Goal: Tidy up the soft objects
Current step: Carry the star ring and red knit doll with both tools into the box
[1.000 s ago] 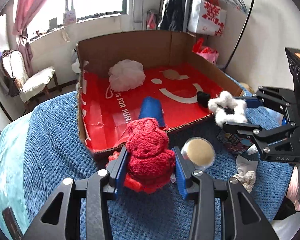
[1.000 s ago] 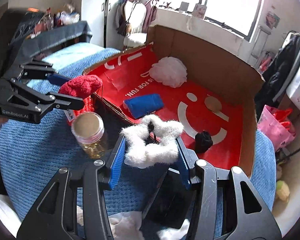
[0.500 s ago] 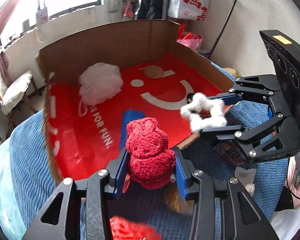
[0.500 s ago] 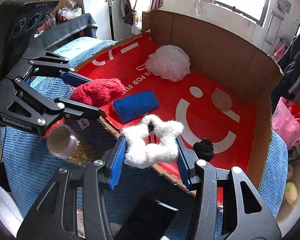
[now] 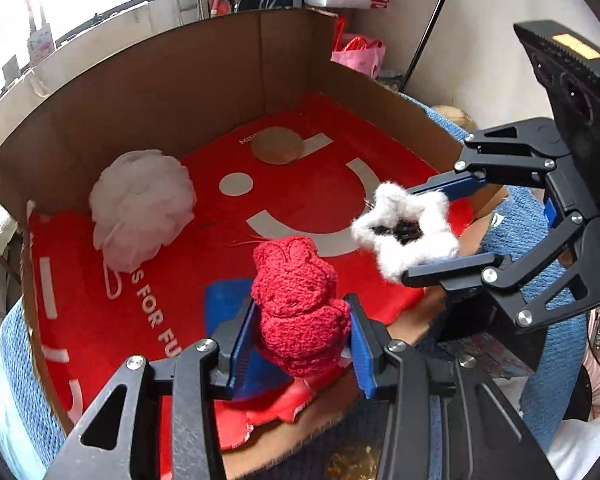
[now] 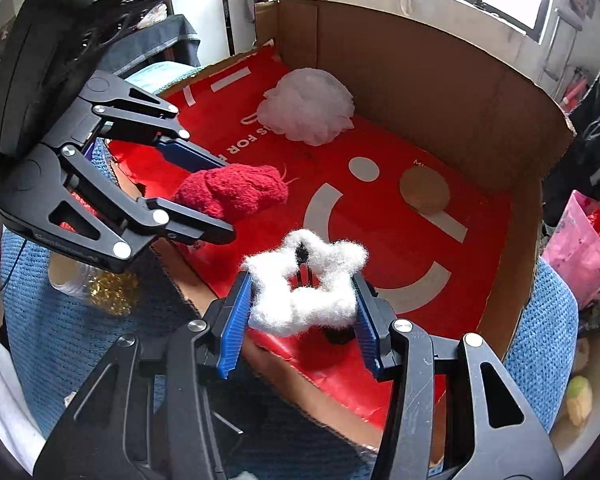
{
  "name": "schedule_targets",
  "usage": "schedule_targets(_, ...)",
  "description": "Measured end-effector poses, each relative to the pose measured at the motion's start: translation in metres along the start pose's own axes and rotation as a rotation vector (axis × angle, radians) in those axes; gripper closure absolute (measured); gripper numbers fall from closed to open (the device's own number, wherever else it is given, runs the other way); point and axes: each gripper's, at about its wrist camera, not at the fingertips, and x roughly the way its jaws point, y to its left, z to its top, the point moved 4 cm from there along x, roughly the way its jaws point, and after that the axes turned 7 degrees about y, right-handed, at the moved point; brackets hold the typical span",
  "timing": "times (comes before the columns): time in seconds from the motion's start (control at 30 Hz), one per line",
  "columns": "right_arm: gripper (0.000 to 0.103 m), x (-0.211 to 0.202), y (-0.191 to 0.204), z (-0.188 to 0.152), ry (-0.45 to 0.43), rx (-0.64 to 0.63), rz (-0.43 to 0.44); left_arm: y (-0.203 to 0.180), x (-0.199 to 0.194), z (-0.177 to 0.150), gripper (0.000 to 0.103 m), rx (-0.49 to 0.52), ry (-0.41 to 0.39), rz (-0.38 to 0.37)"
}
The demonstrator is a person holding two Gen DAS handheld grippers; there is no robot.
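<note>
- Two loads hang over the box at once: the left gripper [image 5: 302, 320] has its jaws clenched on a red knitted bear-shaped toy [image 5: 295, 300], and the right gripper [image 6: 302, 308] has its jaws clenched on a white fluffy star-shaped ring [image 6: 306, 284].
- Both soft things sit just past the near rim of the shallow cardboard box with the red smiley-printed floor [image 5: 159, 80]; in the left wrist view the star is at about 2 o'clock from the red toy.
- Judged from here, the step is the drop: carry each load further in, lower it close to the red floor, then part the jaws, so neither thing rolls back over the low near edge.
- Bare floor around the printed smile at 12 o'clock looks the best landing spot; letting go one at a time would keep the two grippers apart.
- One blue rolled cloth [image 5: 219, 304] lies under the left jaws, easy to land on.
- One white mesh bath pouf [image 5: 139, 208] rests at 10 o'clock by the far wall.
- One round tan pad [image 5: 277, 146] lies at 12 o'clock, farthest in.
</note>
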Motion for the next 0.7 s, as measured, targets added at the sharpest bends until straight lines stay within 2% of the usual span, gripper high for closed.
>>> schedule_targets(0.33, 0.057, 0.023, -0.005, 0.011, 0.056, -0.097, 0.082, 0.002, 0.023, 0.014, 0.058, 0.018, 0.059, 0.019)
schedule_targets(0.53, 0.057, 0.032, -0.01, 0.022, 0.082, -0.148, 0.074, 0.005, 0.029, 0.015, 0.058, 0.029, 0.084, 0.037)
schedule_targets(0.7, 0.057, 0.036, -0.025, 0.03, 0.093, -0.109, 0.069, 0.012, 0.032, 0.022, 0.058, 0.033, 0.092, 0.068)
